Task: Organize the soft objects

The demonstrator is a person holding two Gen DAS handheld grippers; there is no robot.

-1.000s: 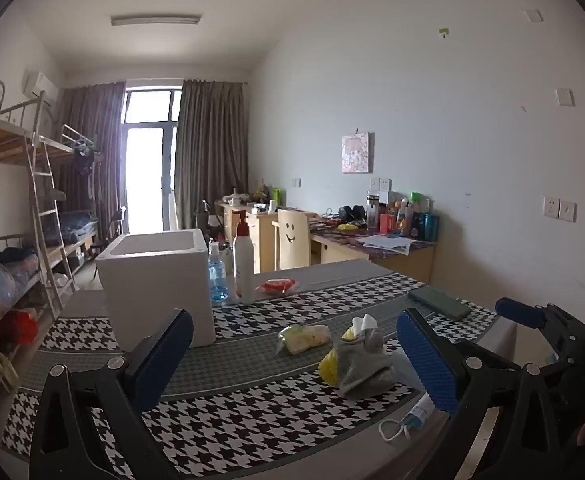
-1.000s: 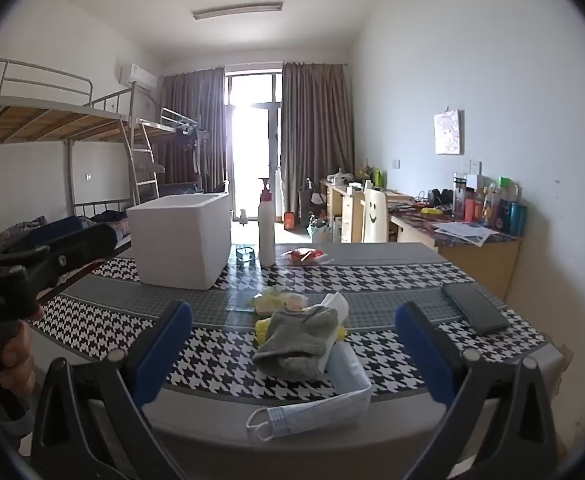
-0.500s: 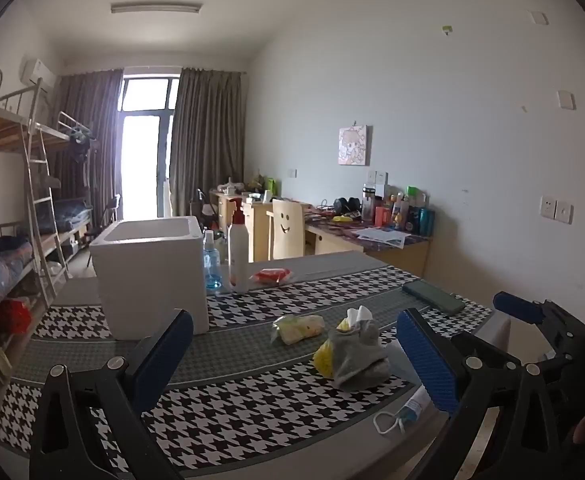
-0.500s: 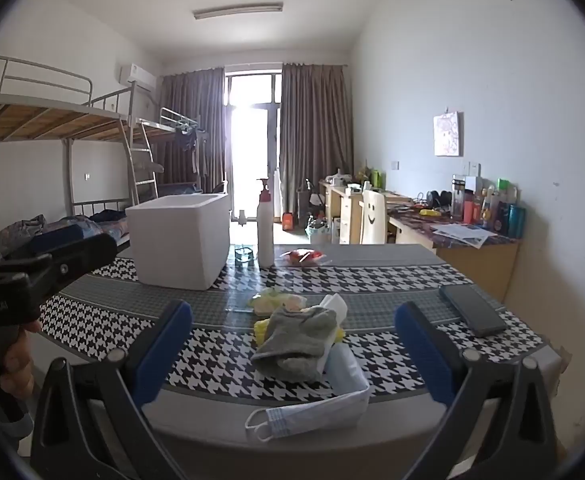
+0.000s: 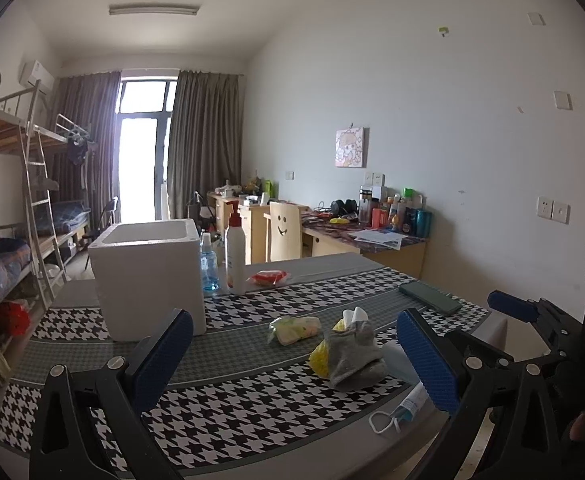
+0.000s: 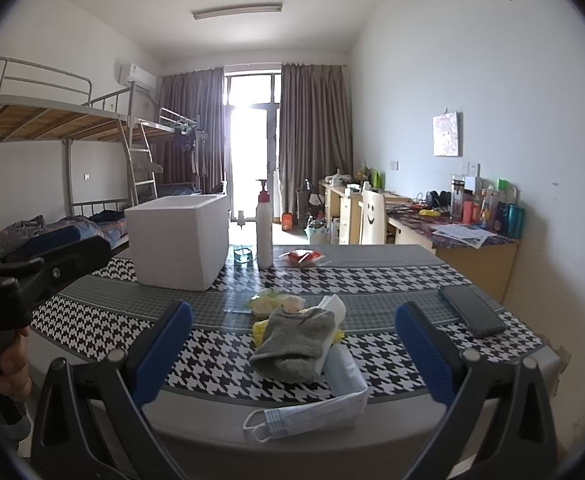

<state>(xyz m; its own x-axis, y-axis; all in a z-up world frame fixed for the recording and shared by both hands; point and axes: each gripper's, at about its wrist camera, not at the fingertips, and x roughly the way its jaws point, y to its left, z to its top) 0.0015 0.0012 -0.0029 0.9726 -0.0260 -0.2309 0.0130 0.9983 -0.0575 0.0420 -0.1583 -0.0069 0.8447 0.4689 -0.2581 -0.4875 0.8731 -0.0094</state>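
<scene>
Crumpled grey fabric sock [image 6: 292, 344] lay atop a small pile with a yellow soft item [image 5: 319, 356] near the table's front edge, a pale blue pleated face mask [image 6: 312, 414] just before it; open white foam box [image 6: 178, 242] stood well behind. Judged: approach step, nothing grasped; next move calls for lowering onto the sock. Right gripper [image 6: 292, 354] and left gripper [image 5: 294, 362] both spread wide, empty, touching nothing.

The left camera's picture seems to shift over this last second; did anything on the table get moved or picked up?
Nothing on the table moved. Only the left tongs shifted: their view rose and swung a little, so the white foam box and grey sock sit slightly differently in frame. The right tongs stayed almost still. Both remain open and empty; the face mask and phone lie untouched.
</scene>
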